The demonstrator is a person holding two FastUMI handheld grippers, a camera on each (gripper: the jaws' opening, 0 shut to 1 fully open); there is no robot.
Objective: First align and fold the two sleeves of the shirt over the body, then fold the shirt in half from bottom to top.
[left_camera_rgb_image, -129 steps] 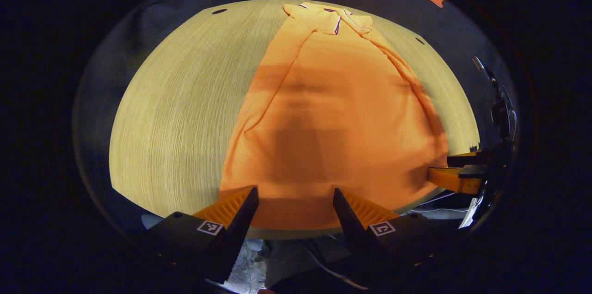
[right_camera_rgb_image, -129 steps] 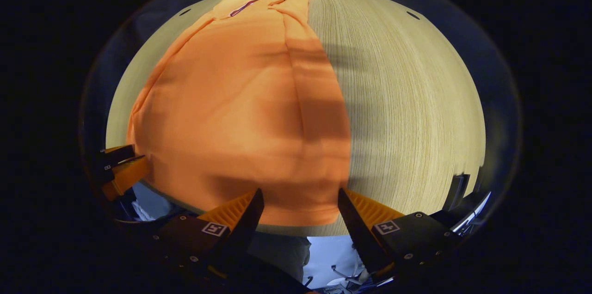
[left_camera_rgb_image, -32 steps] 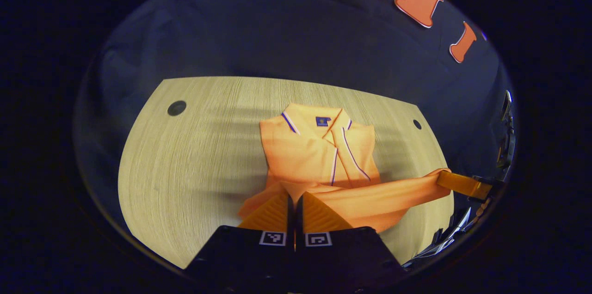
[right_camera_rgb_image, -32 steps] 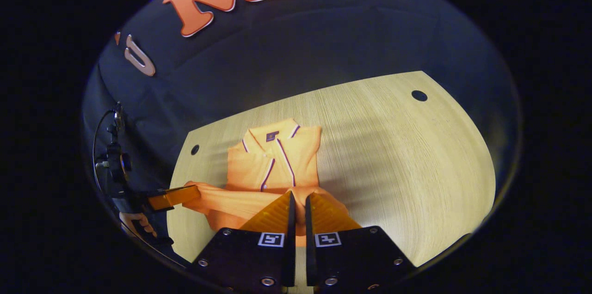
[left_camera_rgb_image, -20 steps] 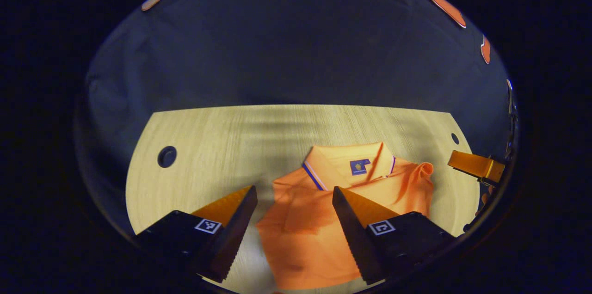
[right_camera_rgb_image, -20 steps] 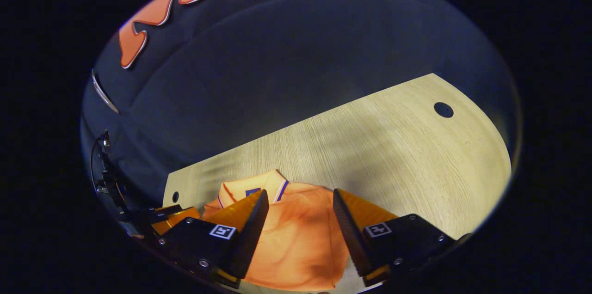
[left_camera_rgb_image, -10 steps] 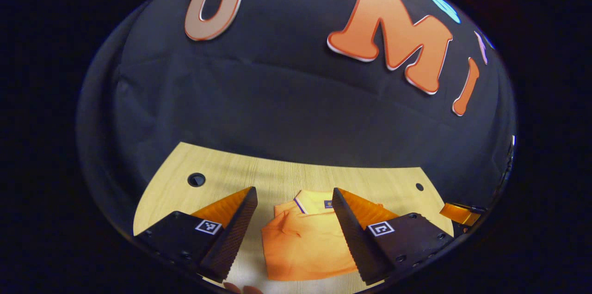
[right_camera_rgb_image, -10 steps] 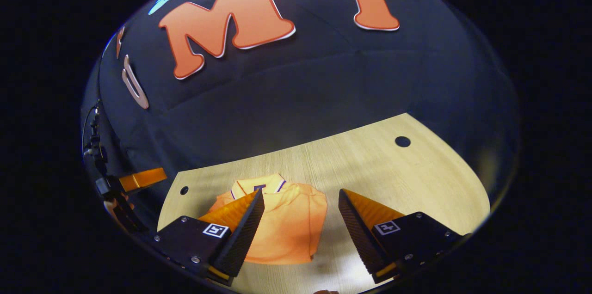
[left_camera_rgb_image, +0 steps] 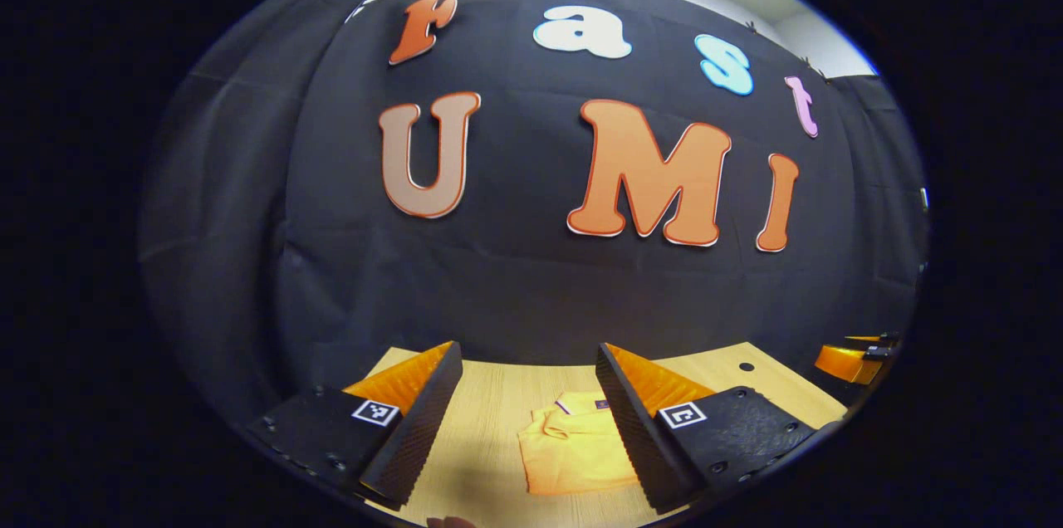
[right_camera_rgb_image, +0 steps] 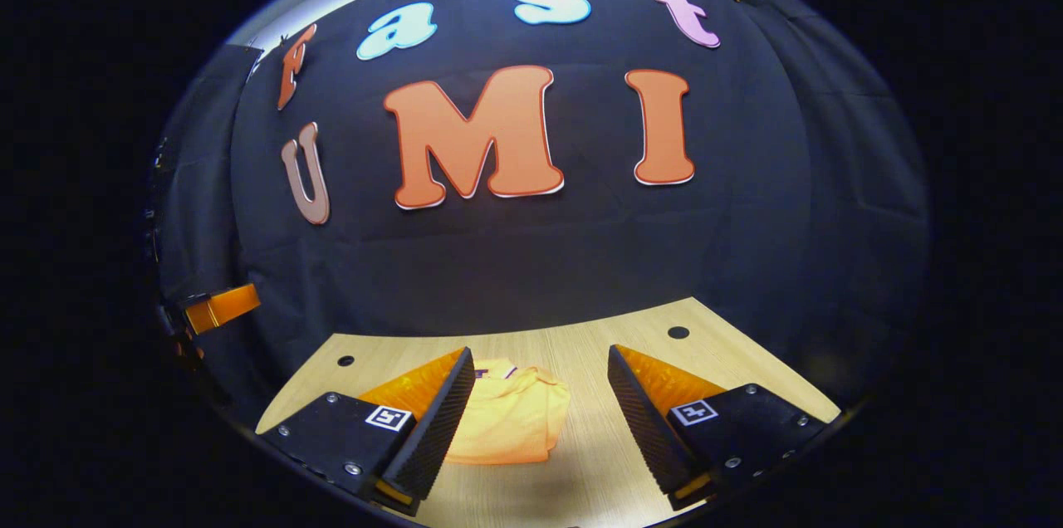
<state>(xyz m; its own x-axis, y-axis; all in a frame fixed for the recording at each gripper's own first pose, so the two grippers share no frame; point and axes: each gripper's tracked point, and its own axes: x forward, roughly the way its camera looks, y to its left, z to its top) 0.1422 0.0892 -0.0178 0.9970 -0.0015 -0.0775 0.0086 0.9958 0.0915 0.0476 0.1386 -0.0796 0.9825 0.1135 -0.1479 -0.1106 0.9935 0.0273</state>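
Fingers of the left gripper [left_camera_rgb_image: 528, 416] were spread wide with nothing between them, low centre of the left gripper view. Right gripper [right_camera_rgb_image: 538, 416] same: fingers wide apart, holding nothing, bottom centre of the right gripper view. Both were lifted clear of the tabletop [left_camera_rgb_image: 490, 420] and aimed mostly at the booth wall.

Shirt [left_camera_rgb_image: 577, 449] lay on the tabletop as a small folded bundle, collar end toward the wall, seen in the gap between the left fingers, lower centre. In the right gripper view the shirt [right_camera_rgb_image: 511, 420] sat just right of the left-hand finger, lower centre-left. Neither gripper touched it.

Other gripper showed at the frame edges: right gripper at the lower right of the left gripper view [left_camera_rgb_image: 849, 362], left gripper at the left edge of the right gripper view [right_camera_rgb_image: 220, 308].

Judgement: both folds look done. Shirt is light, soft, floppy knit; layers would slide and open if dragged. Any fix would want a pinch through all layers at a corner or along the folded edge, not the collar.
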